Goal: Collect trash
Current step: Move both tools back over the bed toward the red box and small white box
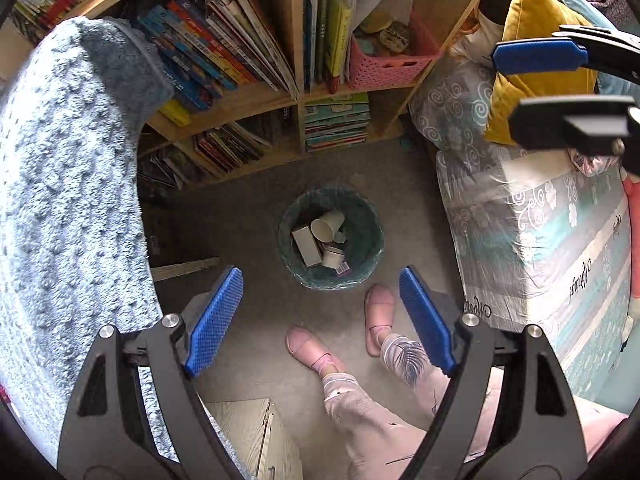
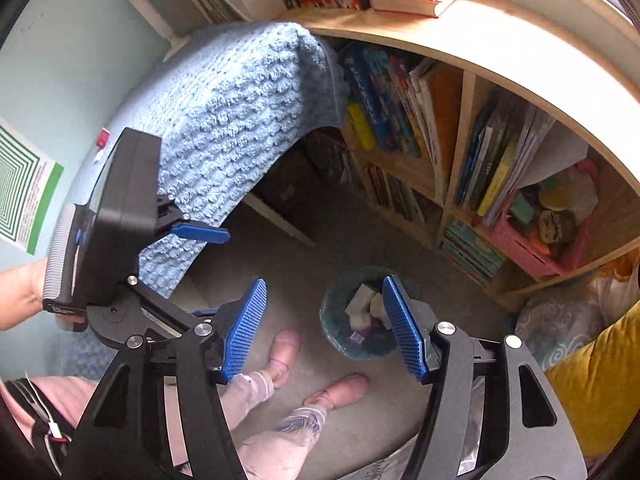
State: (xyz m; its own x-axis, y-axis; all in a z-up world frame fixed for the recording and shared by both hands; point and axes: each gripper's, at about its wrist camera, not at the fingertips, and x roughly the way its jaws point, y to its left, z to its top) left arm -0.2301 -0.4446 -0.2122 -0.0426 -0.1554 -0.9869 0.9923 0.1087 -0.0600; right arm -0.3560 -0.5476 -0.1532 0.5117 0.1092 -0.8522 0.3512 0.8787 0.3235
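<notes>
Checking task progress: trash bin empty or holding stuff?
Holding stuff. The trash bin has paper cups and a small box inside its liner.

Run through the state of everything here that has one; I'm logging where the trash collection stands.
Left gripper: jaws open, holding nothing.
Right gripper: jaws open, holding nothing.
Trash bin: upright on the floor, lined with a bag, uncovered.
Paper cups: lying tipped inside the bin.
White box: in the bin, leaning.
Blue blanket: draped over furniture.
Pink basket: on the shelf, filled.

Grey floor [image 1: 248, 216], lined trash bin [image 1: 370, 240], slippered feet [image 1: 308, 344]
</notes>
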